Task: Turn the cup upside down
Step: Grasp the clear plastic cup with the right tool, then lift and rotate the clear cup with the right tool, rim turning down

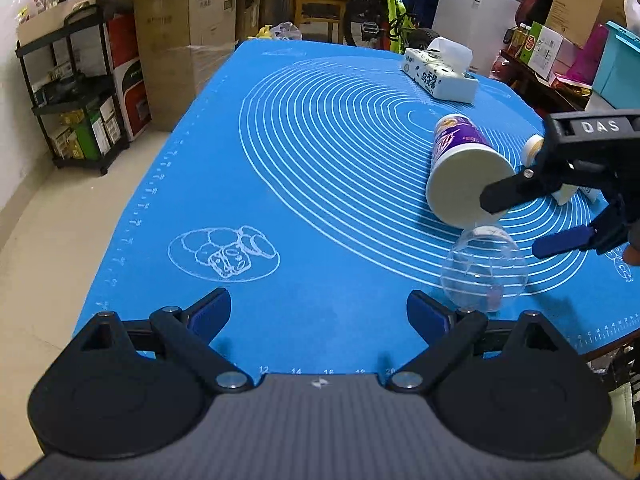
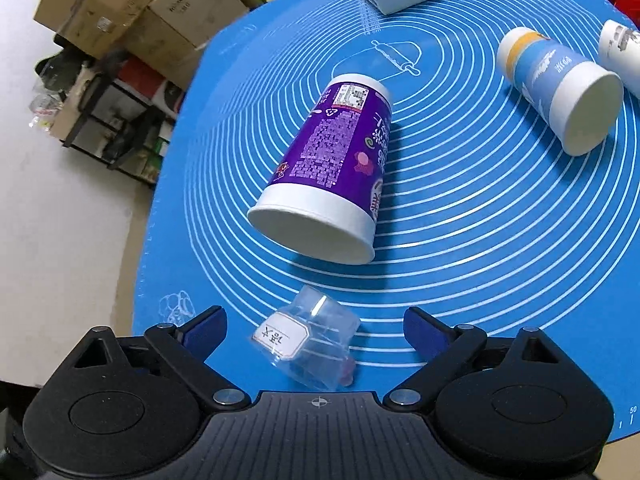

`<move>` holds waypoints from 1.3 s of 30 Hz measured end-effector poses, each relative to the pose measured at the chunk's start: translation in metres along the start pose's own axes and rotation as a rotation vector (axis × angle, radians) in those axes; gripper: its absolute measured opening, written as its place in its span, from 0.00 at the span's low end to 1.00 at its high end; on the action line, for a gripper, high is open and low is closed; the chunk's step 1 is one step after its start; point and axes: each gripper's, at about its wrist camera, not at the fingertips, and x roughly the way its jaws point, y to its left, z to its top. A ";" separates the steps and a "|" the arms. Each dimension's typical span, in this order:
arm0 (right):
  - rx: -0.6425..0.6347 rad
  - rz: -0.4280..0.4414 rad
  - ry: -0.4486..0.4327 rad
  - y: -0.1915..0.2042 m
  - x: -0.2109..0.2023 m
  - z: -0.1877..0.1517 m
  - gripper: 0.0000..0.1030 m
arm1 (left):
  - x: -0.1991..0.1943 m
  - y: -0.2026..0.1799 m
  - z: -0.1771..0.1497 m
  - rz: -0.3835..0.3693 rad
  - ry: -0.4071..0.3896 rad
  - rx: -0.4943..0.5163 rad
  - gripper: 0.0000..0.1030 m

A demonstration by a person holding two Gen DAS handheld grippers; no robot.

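A clear plastic cup (image 2: 310, 344) with a white label lies on its side on the blue mat (image 2: 480, 240), between the open fingers of my right gripper (image 2: 316, 330), not gripped. In the left wrist view the clear cup (image 1: 486, 268) lies at the right, below the right gripper (image 1: 520, 220), which hovers open over it. A purple paper cup (image 2: 332, 168) lies on its side just beyond; it also shows in the left wrist view (image 1: 464, 168). My left gripper (image 1: 320, 316) is open and empty above the mat's near edge.
A blue-and-white paper cup (image 2: 560, 96) and another white cup (image 2: 622, 56) lie on their sides at the right. A tissue pack (image 1: 440, 72) sits at the mat's far side. Boxes and a black shelf (image 1: 76, 92) stand on the floor to the left.
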 end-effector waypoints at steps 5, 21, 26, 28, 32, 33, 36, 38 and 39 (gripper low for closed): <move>0.031 -0.035 0.024 0.005 0.015 0.004 0.88 | 0.002 0.000 -0.003 -0.014 -0.002 -0.004 0.91; 0.044 -0.012 0.072 0.004 0.031 0.004 0.62 | -0.002 -0.004 -0.005 -0.030 -0.014 -0.018 0.91; 0.019 -0.006 0.051 0.001 0.022 0.000 0.58 | -0.002 -0.005 -0.005 -0.029 -0.012 -0.018 0.91; -0.001 -0.014 0.021 -0.001 0.016 0.000 0.57 | -0.001 -0.005 -0.005 -0.030 -0.013 -0.020 0.91; 0.014 -0.001 -0.006 -0.014 0.009 0.002 0.55 | 0.001 -0.007 -0.003 -0.034 -0.012 -0.029 0.91; 0.011 0.002 -0.011 -0.016 0.008 0.002 0.55 | 0.001 -0.009 -0.003 -0.036 -0.013 -0.030 0.91; -0.025 -0.008 -0.064 -0.016 0.001 0.004 0.54 | 0.001 -0.011 -0.003 -0.044 -0.015 -0.028 0.91; -0.038 -0.008 -0.098 -0.019 -0.004 0.006 0.47 | 0.001 -0.012 -0.003 -0.046 -0.015 -0.026 0.91; -0.046 -0.012 -0.117 -0.023 -0.008 0.007 0.47 | 0.002 -0.012 -0.003 -0.046 -0.014 -0.026 0.91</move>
